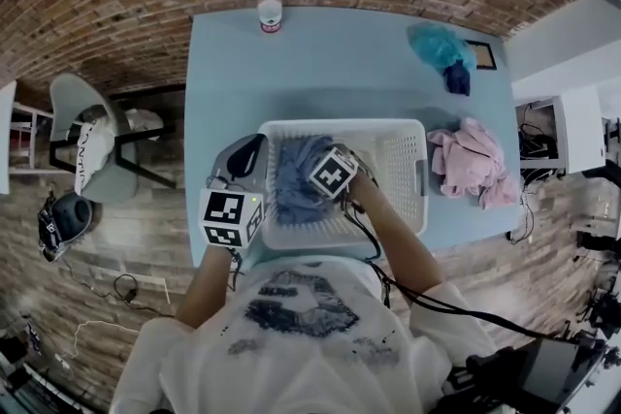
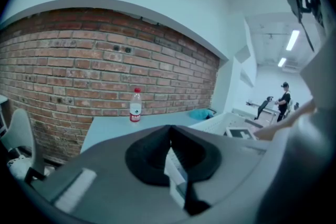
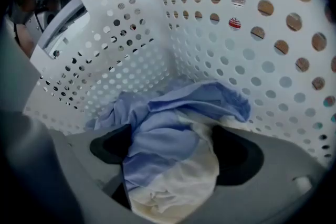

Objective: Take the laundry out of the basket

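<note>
Pinching the blue garment (image 3: 210,102) between my right gripper's (image 3: 170,162) jaws inside the laundry basket (image 3: 131,60), I hold my left gripper (image 2: 170,152) clenched, empty.

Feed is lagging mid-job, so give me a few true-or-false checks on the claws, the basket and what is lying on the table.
1. The right claw is closed on the blue garment inside the basket. True.
2. The left claw holds a pink garment. False: its jaws are together on nothing, outside the basket.
3. A pink garment lies on the table beside the basket. True.
4. The bottle stands in the basket. False: it stands at the table's far edge.
</note>
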{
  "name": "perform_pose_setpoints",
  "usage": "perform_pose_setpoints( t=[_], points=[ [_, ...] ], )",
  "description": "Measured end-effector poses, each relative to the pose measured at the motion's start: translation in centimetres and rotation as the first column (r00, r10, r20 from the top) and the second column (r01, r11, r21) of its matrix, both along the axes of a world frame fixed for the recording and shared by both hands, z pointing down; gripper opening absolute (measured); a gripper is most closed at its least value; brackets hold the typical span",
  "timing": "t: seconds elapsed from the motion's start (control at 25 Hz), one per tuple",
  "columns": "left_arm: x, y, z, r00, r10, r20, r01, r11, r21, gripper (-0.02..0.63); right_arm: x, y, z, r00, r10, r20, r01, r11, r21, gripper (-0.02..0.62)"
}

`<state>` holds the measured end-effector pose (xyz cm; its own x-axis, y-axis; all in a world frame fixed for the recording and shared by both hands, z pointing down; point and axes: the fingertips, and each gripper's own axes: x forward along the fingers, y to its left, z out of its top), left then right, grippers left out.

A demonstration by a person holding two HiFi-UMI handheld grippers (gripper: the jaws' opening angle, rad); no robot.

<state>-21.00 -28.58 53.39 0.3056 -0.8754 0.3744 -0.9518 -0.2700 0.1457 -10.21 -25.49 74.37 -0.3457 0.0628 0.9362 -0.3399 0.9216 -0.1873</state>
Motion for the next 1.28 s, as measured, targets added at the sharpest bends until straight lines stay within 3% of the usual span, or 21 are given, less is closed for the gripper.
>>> perform_pose_setpoints(
  t=[0.68, 0.84, 1.08, 1.28],
  points=[
    [-0.6, -0.5, 0.8, 1.0, -0.004, -0.015, 0.004, 1.0, -0.02, -0.011, -0.4, 0.9, 3.0, 0.988, -0.117, -0.102, 0.119, 0.993, 0.014, 0.496],
    [-0.4, -0.3, 0.8, 1.0, -0.005, -0.023, 0.005, 1.0, -0.021, -0.011, -0.5, 1.4, 2.9, 0.98, -0.16, -0.119, 0.161, 0.987, 0.003, 0.412],
    [-0.7, 0.1, 0.4, 1.0, -0.015, -0.018, 0.015, 1.0, -0.015, -0.011, -1.1, 2.8, 2.4, 0.963, -0.244, -0.111, 0.244, 0.97, -0.017, 0.231],
    [-0.9, 0.6, 0.3, 1.0, -0.025, -0.01, 0.024, 1.0, -0.015, -0.011, -1.1, 3.0, 1.8, 0.963, -0.256, -0.083, 0.254, 0.967, -0.026, 0.168]
  ],
)
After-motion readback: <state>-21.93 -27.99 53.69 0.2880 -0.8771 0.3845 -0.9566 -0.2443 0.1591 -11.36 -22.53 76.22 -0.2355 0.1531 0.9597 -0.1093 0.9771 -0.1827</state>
